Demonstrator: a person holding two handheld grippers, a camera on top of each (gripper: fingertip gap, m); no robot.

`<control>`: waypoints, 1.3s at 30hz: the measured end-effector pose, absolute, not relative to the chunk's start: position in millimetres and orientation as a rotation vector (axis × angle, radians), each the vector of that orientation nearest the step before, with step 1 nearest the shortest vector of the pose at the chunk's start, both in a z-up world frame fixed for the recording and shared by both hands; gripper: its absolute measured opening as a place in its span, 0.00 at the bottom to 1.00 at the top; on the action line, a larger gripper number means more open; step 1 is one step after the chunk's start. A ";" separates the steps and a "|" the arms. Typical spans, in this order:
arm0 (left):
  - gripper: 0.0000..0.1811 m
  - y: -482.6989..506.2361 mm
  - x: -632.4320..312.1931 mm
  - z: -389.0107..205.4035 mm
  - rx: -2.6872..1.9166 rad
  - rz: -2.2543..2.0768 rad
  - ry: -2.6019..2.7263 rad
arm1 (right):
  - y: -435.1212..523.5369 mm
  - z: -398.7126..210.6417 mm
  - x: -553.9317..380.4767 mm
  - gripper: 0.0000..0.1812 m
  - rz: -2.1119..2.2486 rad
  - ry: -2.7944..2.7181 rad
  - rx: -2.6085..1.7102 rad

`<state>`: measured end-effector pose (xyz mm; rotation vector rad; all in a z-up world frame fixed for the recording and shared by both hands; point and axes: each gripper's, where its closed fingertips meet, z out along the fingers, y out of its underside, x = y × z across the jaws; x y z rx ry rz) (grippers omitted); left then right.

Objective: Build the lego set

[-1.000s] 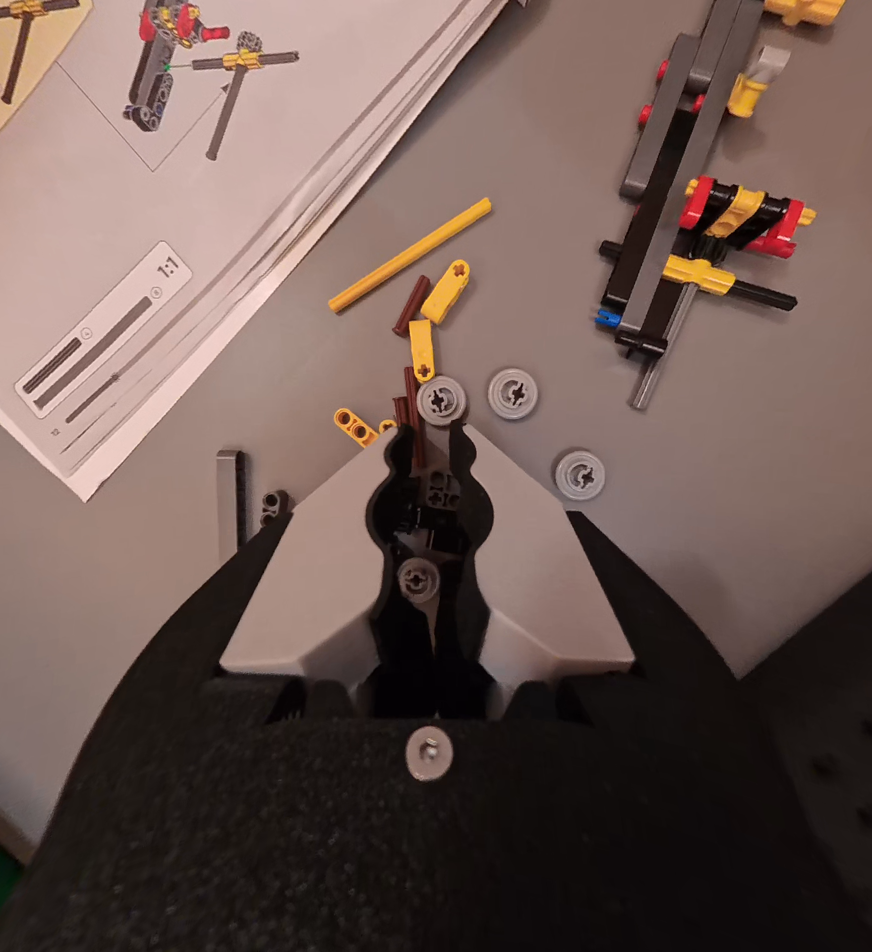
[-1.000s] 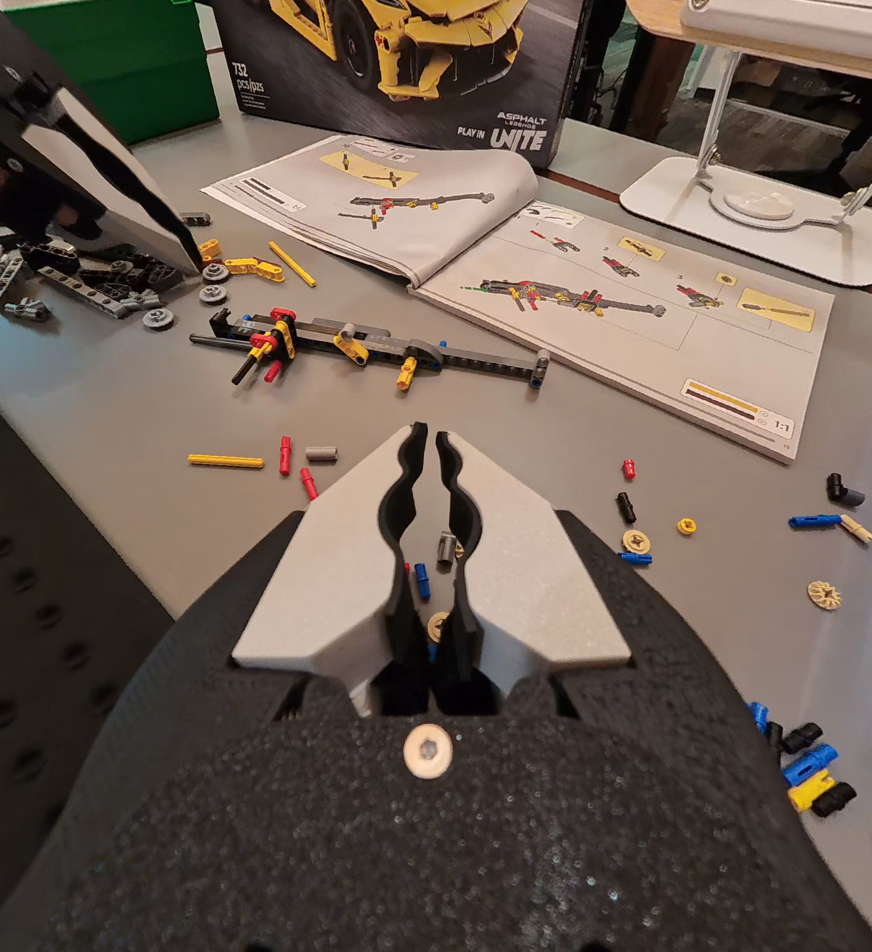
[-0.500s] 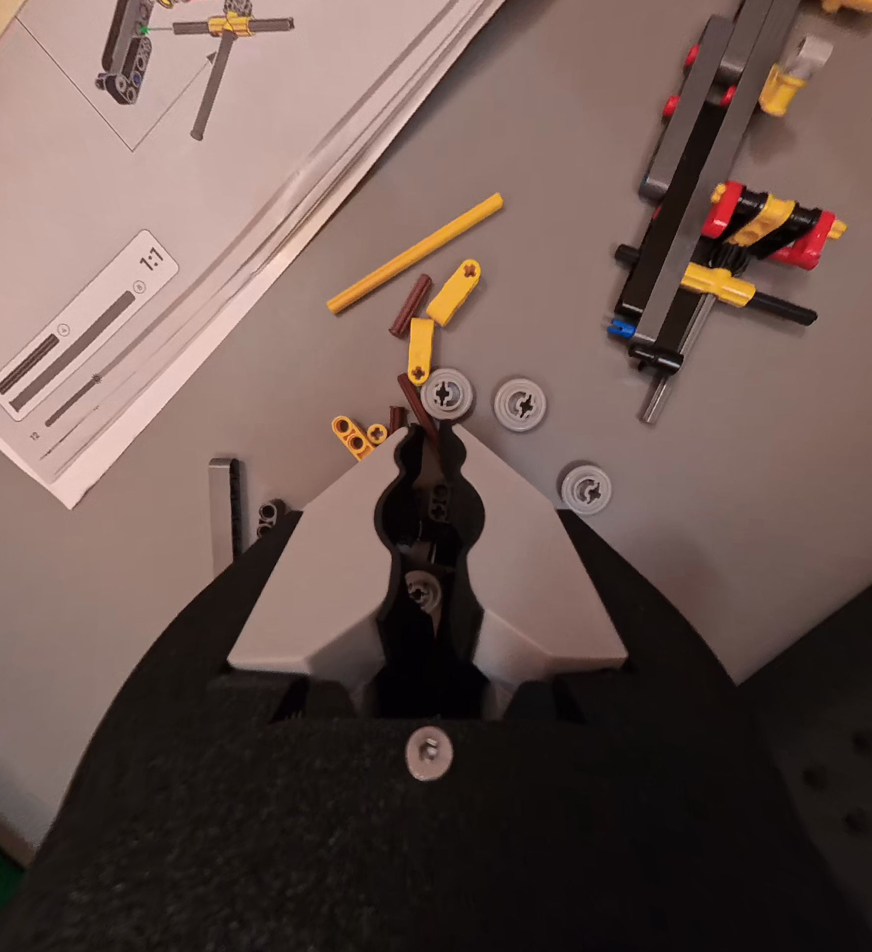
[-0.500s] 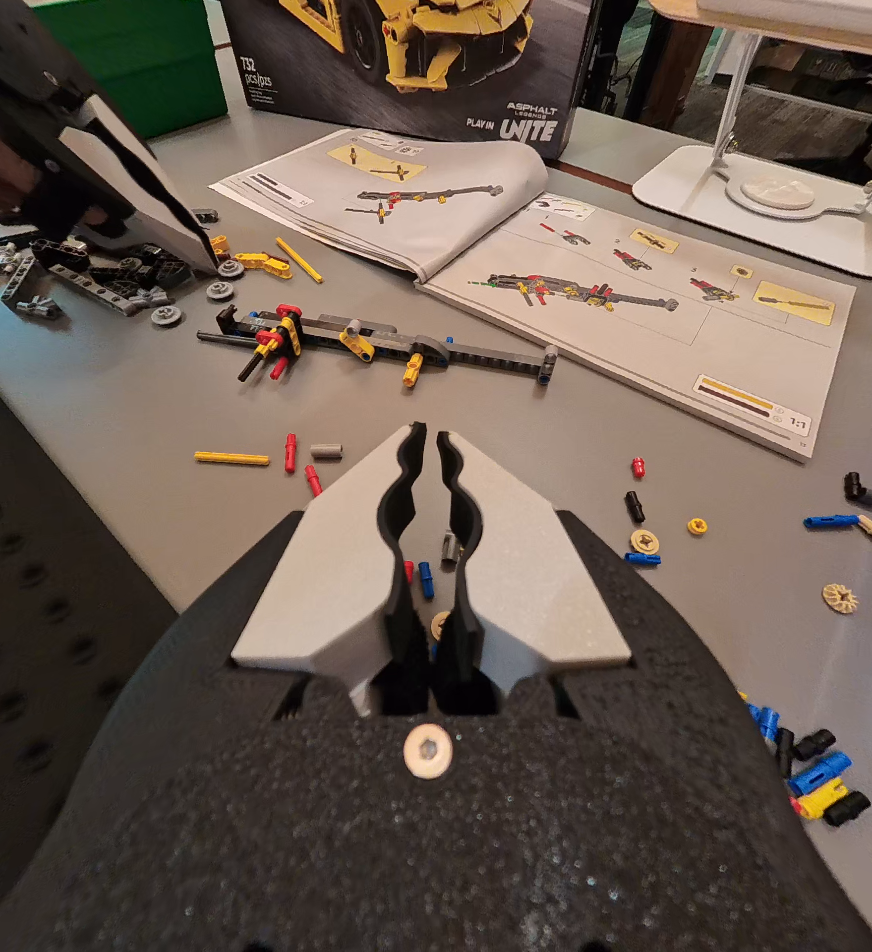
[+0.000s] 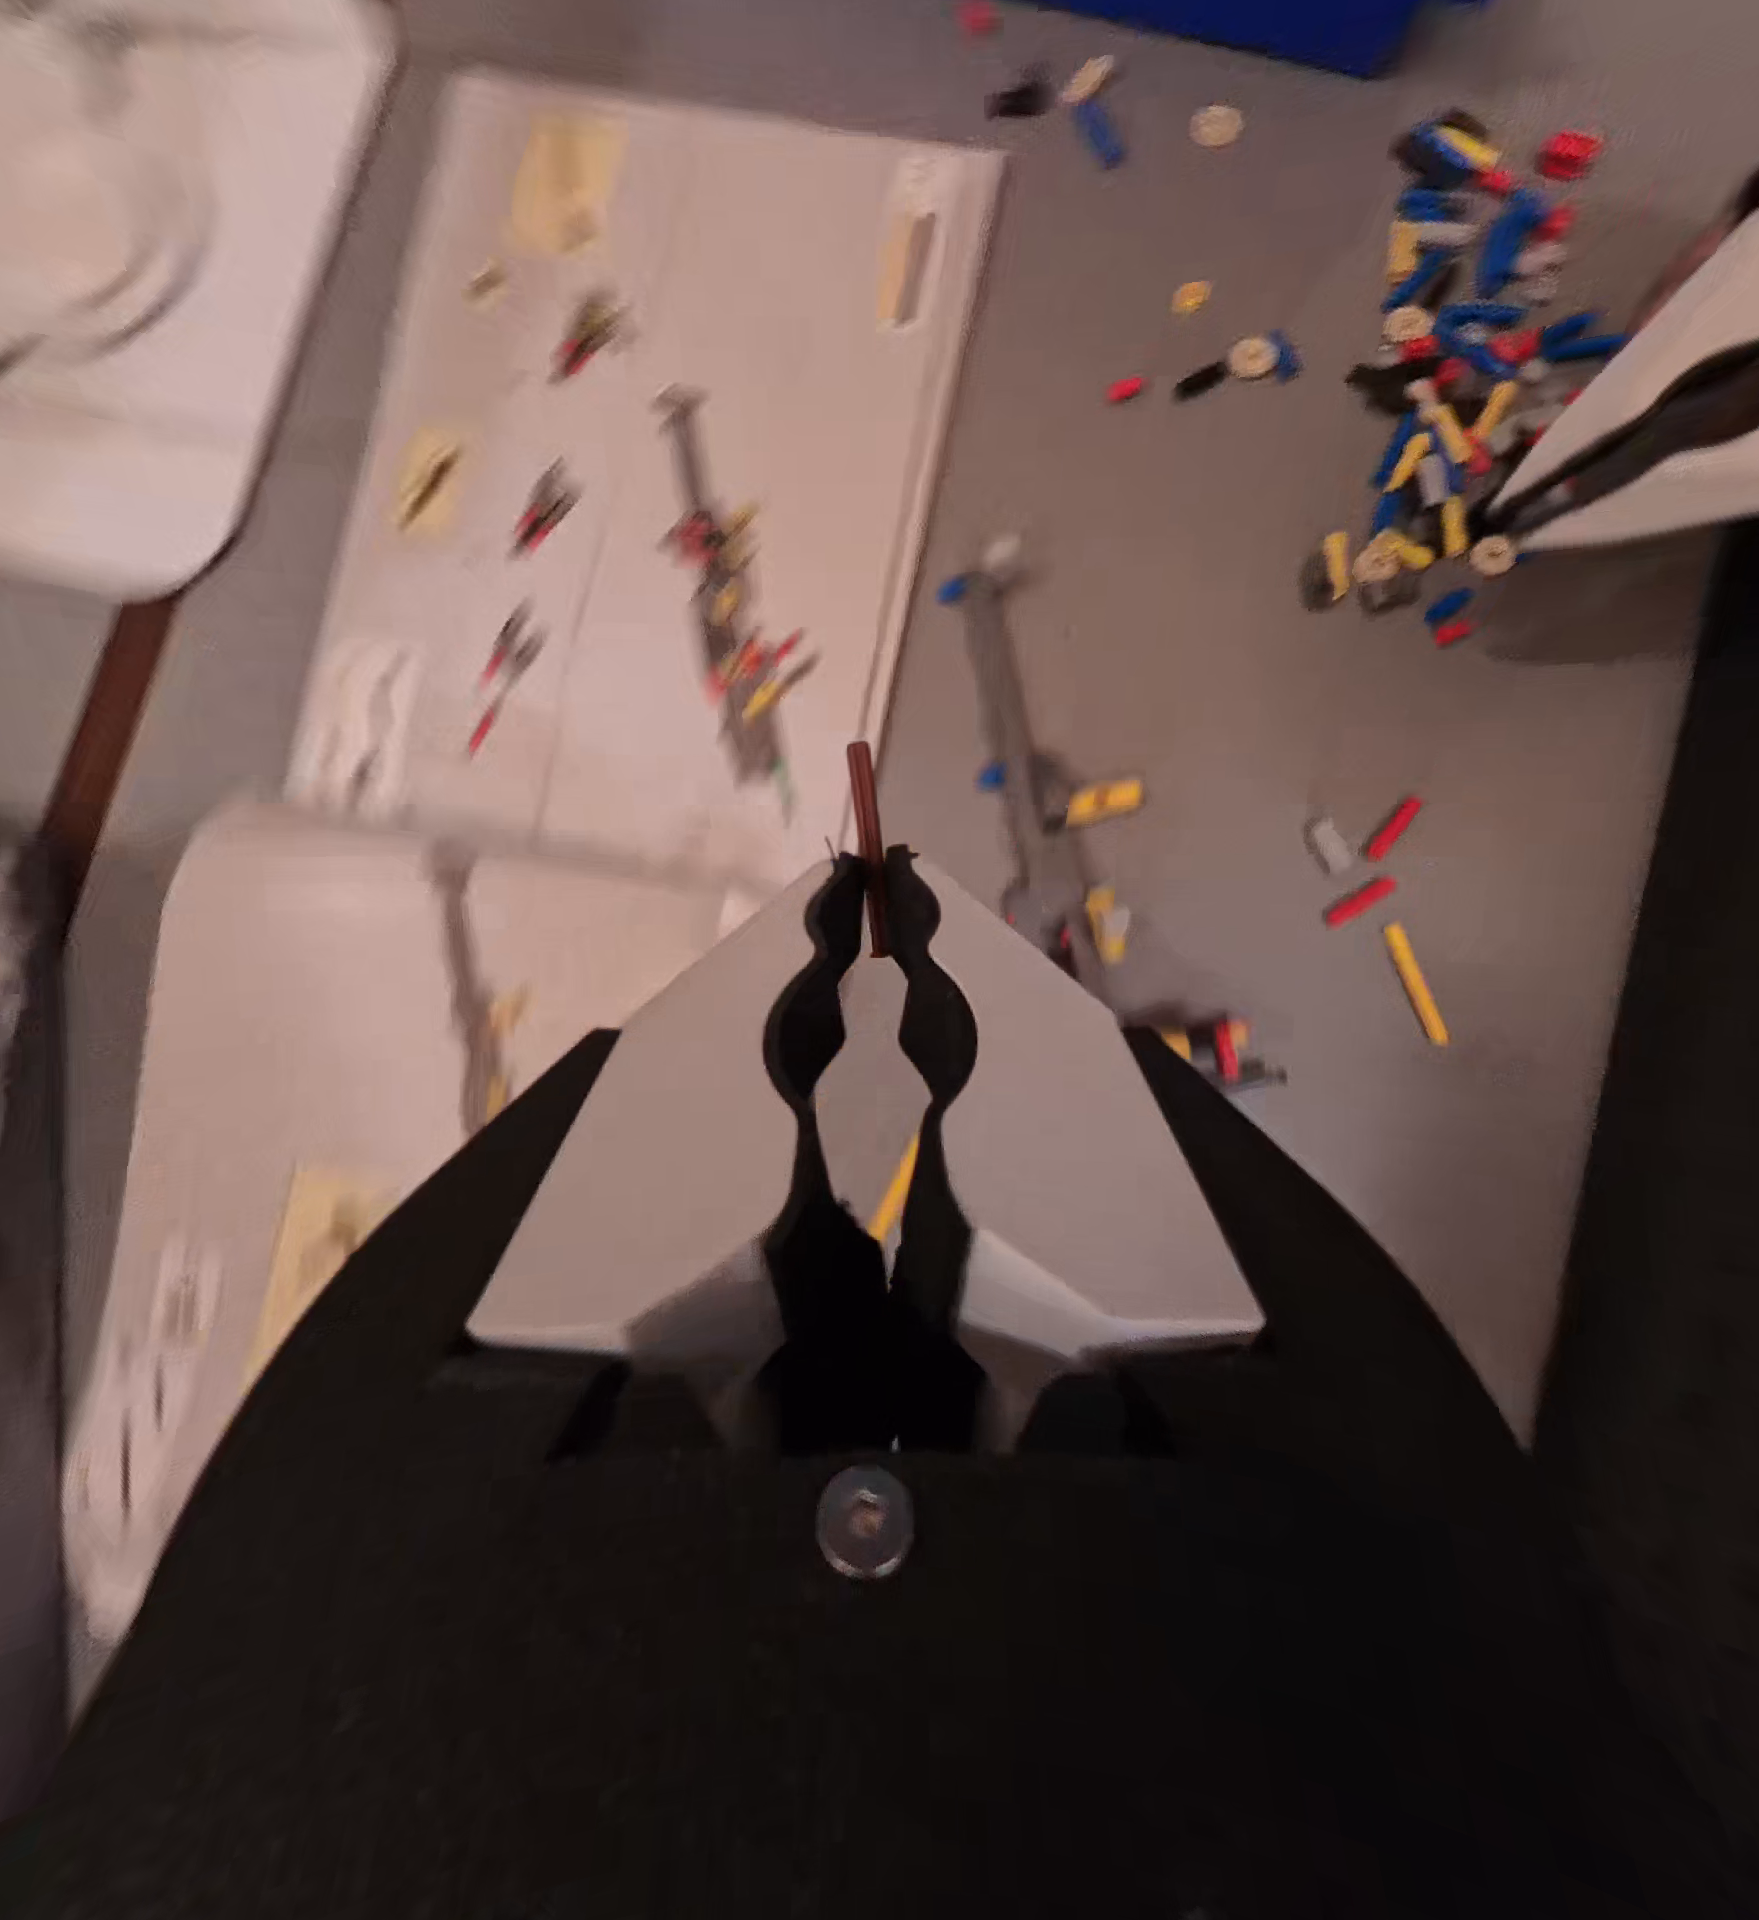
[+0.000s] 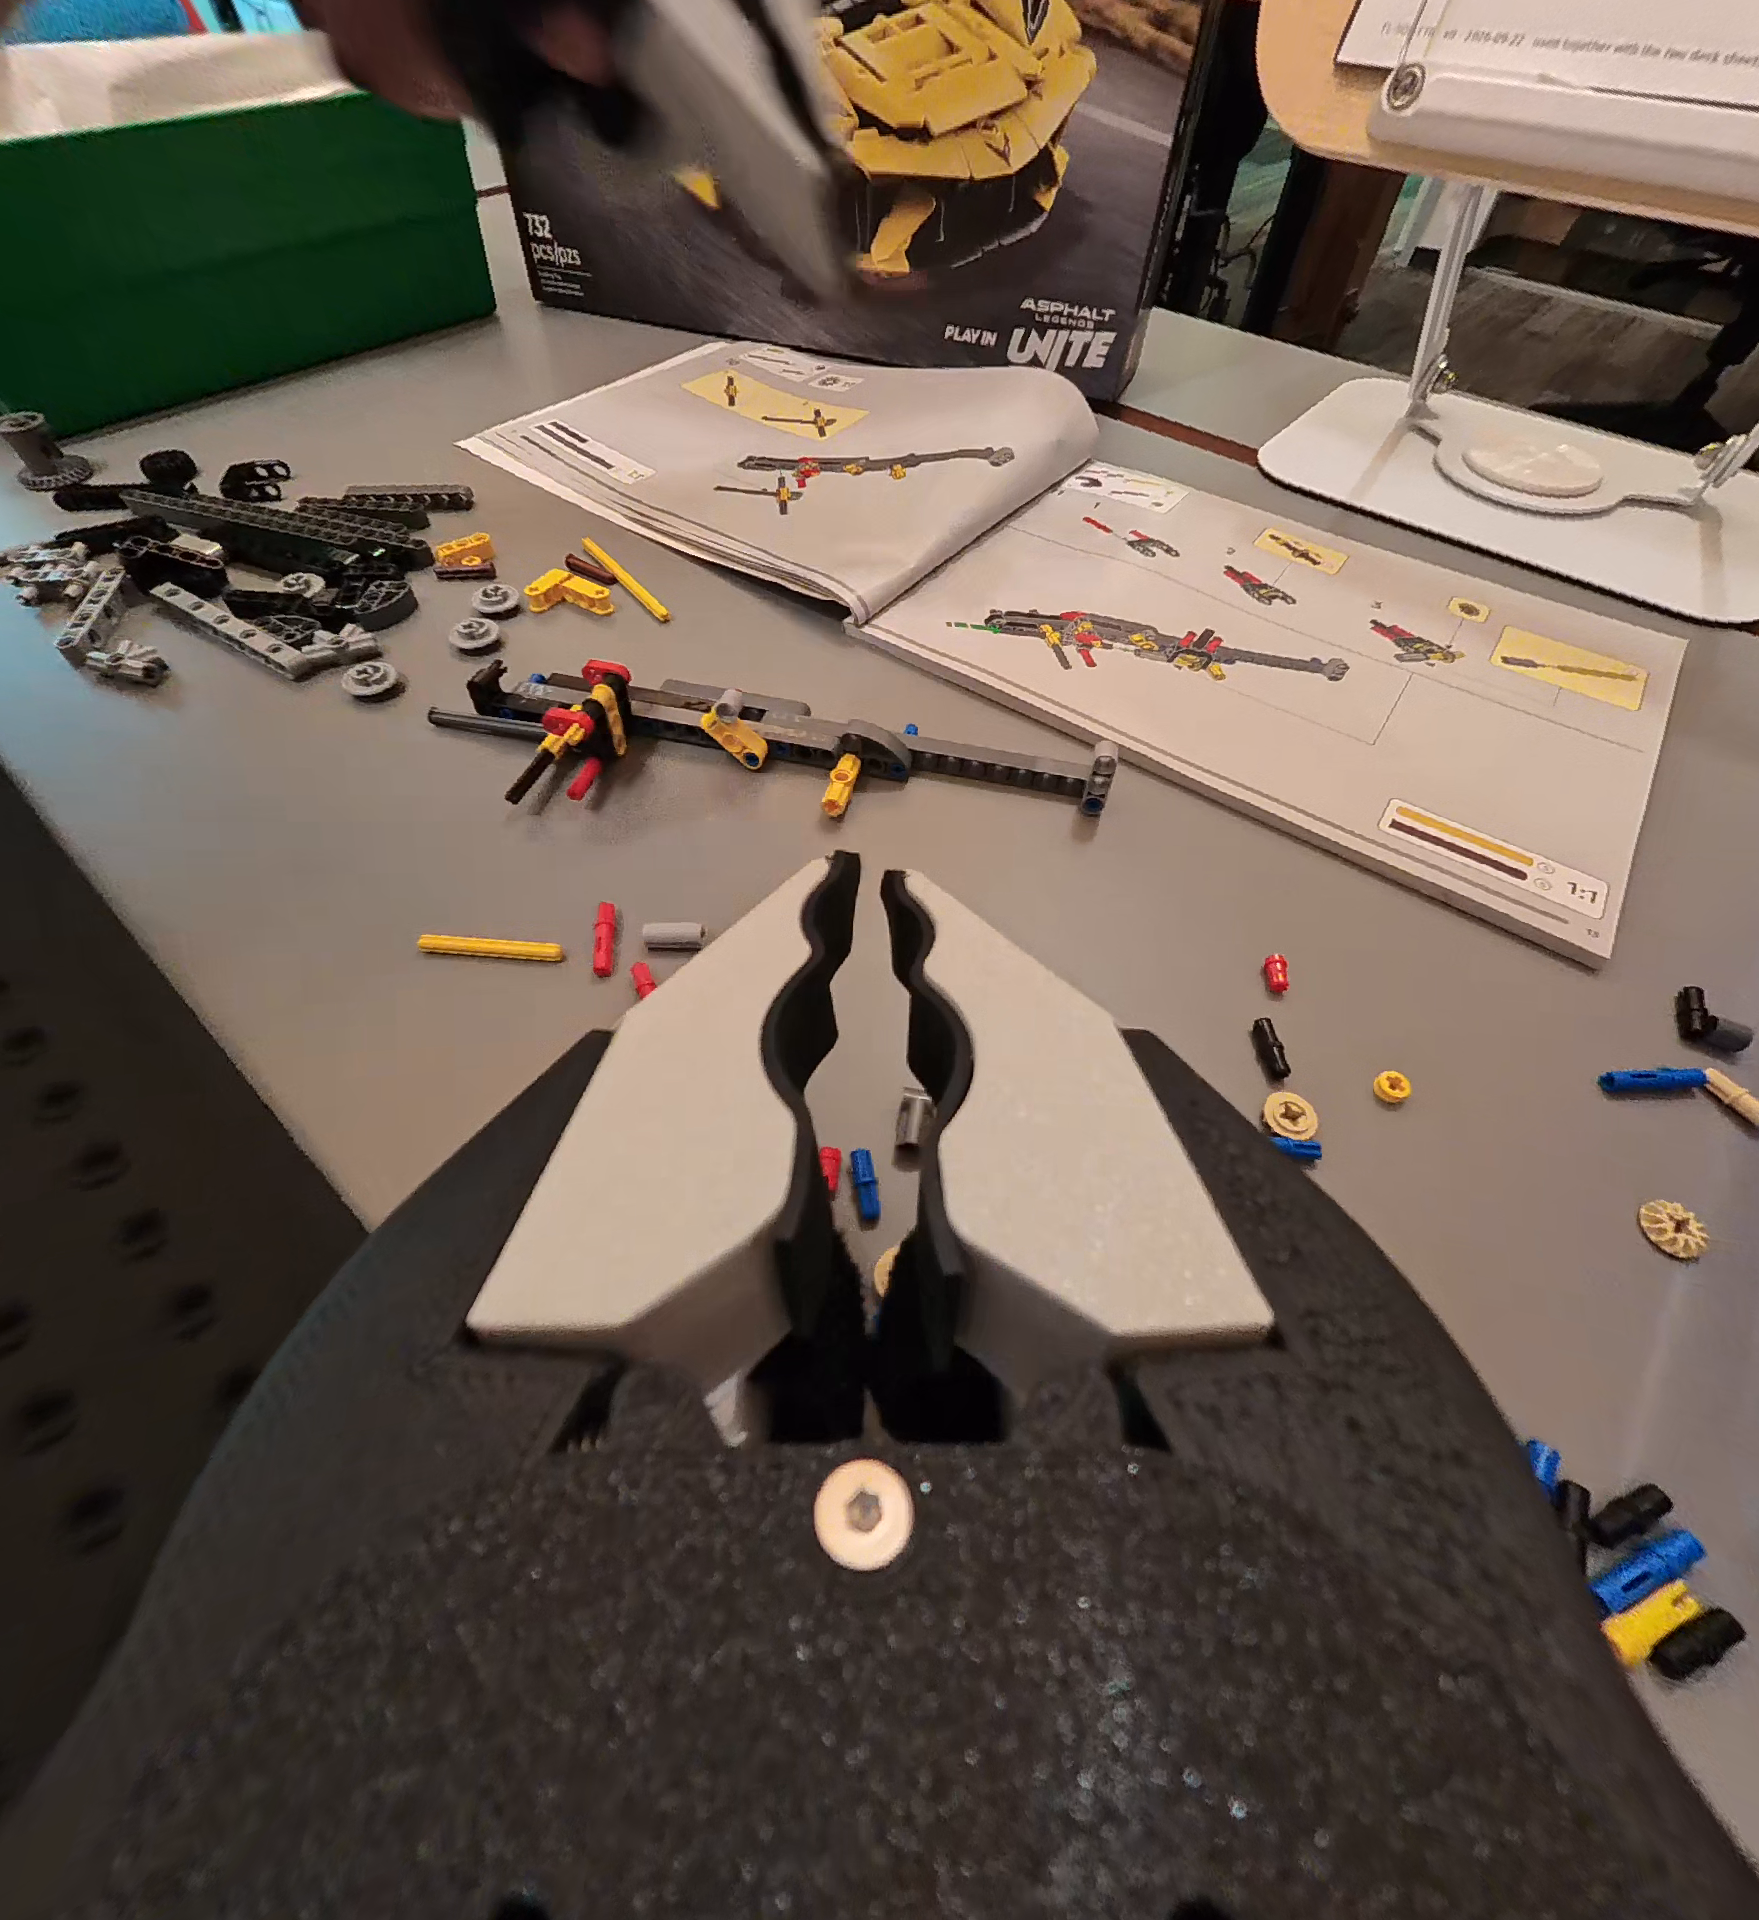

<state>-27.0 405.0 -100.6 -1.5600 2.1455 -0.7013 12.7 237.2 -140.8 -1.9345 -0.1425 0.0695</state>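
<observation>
My left gripper (image 5: 870, 857) is shut on a short dark brown axle (image 5: 862, 821), which sticks out past the fingertips. It is held high above the table; this view is blurred. In the right wrist view the left gripper (image 6: 740, 135) is a blur at the top. The long grey and black assembly (image 6: 792, 727) with yellow and red pieces lies on the grey table; it also shows in the left wrist view (image 5: 1020, 748). My right gripper (image 6: 862, 868) hovers low in front of the assembly, its jaws closed to a narrow slit with nothing between them.
The open instruction booklet (image 6: 1166, 623) lies behind the assembly. A pile of grey and black beams (image 6: 231, 582) is at the left. A green box (image 6: 200, 239), the set's box (image 6: 958, 270) and a white stand (image 6: 1529, 499) are at the back. Small pins (image 6: 1644, 1590) lie scattered at the right. Left tips to right tips: about 20 centimetres.
My left gripper took the brown axle from the parts by the booklet and rose quickly, high above the table. My right gripper has hardly moved.
</observation>
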 end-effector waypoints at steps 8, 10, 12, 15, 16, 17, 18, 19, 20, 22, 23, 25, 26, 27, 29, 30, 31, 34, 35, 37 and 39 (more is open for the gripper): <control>0.01 337.7 142.0 -186.3 -1.398 -0.754 2.648 | 235.6 -138.4 7.3 0.03 0.010 -0.200 -1.916; 0.01 331.4 158.5 -197.3 -1.411 -0.741 2.676 | 235.9 -139.6 5.7 0.03 0.003 -0.214 -1.922; 0.01 334.7 167.3 -207.2 -1.426 -0.662 2.689 | 235.9 -140.7 4.0 0.03 0.000 -0.228 -1.926; 0.01 332.2 172.1 -207.4 -1.423 -0.653 2.700 | 235.6 -140.3 3.1 0.02 -0.014 -0.238 -1.922; 0.01 332.8 172.8 -208.6 -1.417 -0.635 2.702 | 235.5 -140.2 2.9 0.02 -0.016 -0.241 -1.921; 0.01 332.6 174.0 -208.5 -1.427 -0.631 2.698 | 235.4 -140.2 2.5 0.02 -0.016 -0.243 -1.921; 0.01 332.8 175.2 -208.2 -1.444 -0.624 2.692 | 235.4 -140.1 2.3 0.02 -0.017 -0.245 -1.920; 0.01 334.1 177.4 -207.7 -1.456 -0.610 2.677 | 235.2 -139.8 2.3 0.02 -0.019 -0.245 -1.918; 0.01 335.3 178.7 -207.5 -1.467 -0.595 2.668 | 235.1 -139.4 2.3 0.02 -0.020 -0.245 -1.916; 0.01 334.7 180.7 -207.5 -1.486 -0.593 2.660 | 235.0 -139.1 2.3 0.02 -0.018 -0.245 -1.914; 0.01 333.1 180.8 -207.8 -1.486 -0.601 2.664 | 235.0 -139.0 2.3 0.02 -0.016 -0.244 -1.914; 0.01 332.2 181.4 -208.3 -1.484 -0.601 2.664 | 234.9 -138.9 2.3 0.02 -0.013 -0.244 -1.913; 0.01 332.0 181.4 -208.3 -1.483 -0.603 2.664 | 234.8 -138.8 2.2 0.02 -0.013 -0.244 -1.912; 0.01 331.5 181.2 -208.2 -1.479 -0.609 2.666 | 234.8 -138.7 2.1 0.02 -0.014 -0.244 -1.911; 0.01 330.4 180.9 -208.2 -1.484 -0.615 2.665 | 234.9 -139.0 1.9 0.02 -0.015 -0.246 -1.913; 0.01 330.2 181.2 -208.1 -1.480 -0.612 2.663 | 235.1 -139.3 1.8 0.02 -0.015 -0.247 -1.914; 0.01 329.6 181.0 -208.2 -1.473 -0.609 2.665 | 235.1 -139.5 1.6 0.02 -0.016 -0.248 -1.916; 0.01 329.7 180.9 -208.3 -1.459 -0.592 2.676 | 235.2 -140.1 1.3 0.02 -0.019 -0.252 -1.918; 0.01 329.6 180.9 -208.4 -1.451 -0.585 2.682 | 235.2 -140.2 1.1 0.02 -0.020 -0.253 -1.919; 0.01 329.1 181.6 -208.3 -1.439 -0.581 2.687 | 235.3 -140.6 1.0 0.02 -0.022 -0.255 -1.921; 0.01 328.2 182.9 -208.1 -1.445 -0.583 2.687 | 235.4 -141.0 0.7 0.02 -0.023 -0.257 -1.923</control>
